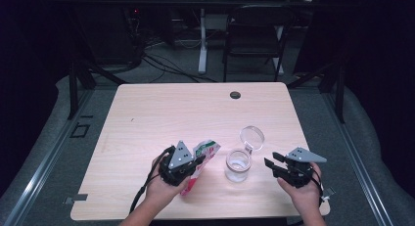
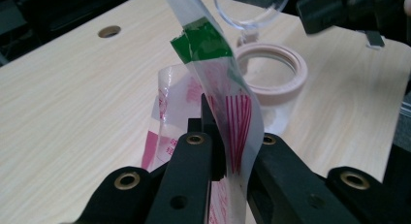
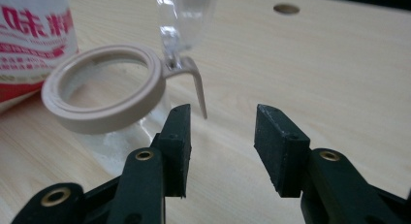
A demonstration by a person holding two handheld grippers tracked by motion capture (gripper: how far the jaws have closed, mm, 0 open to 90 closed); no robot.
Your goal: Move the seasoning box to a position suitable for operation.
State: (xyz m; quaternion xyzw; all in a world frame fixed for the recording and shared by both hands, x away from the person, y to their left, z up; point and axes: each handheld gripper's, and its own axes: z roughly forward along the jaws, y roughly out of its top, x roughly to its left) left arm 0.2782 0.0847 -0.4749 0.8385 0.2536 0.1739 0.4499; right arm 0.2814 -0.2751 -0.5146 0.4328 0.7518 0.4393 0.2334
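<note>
Left gripper (image 2: pixel 220 151): fingers (image 2: pixel 191 175) pinching the printed plastic pouch (image 2: pixel 228 103) low on its body, green-taped top curling up toward the jar. Right gripper (image 3: pixel 220 136): fingers (image 3: pixel 177 141) spread, nothing between them, hanging just at the jar's three o'clock.

Glass jar (image 1: pixel 238 165) stands on the bench (image 1: pixel 161 113) at the pouch's three o'clock, beige rim bare, hinged clear lid (image 1: pixel 252 136) flipped back at twelve.

Step in hand, likely: bringing pouch to jar for pouring. Next move calls for tipping the pouch mouth over the rim; right gripper could steady the jar.

Obstruction: raised lid crowds the far side. Cable hole (image 1: pixel 235 95) at twelve, well apart.
</note>
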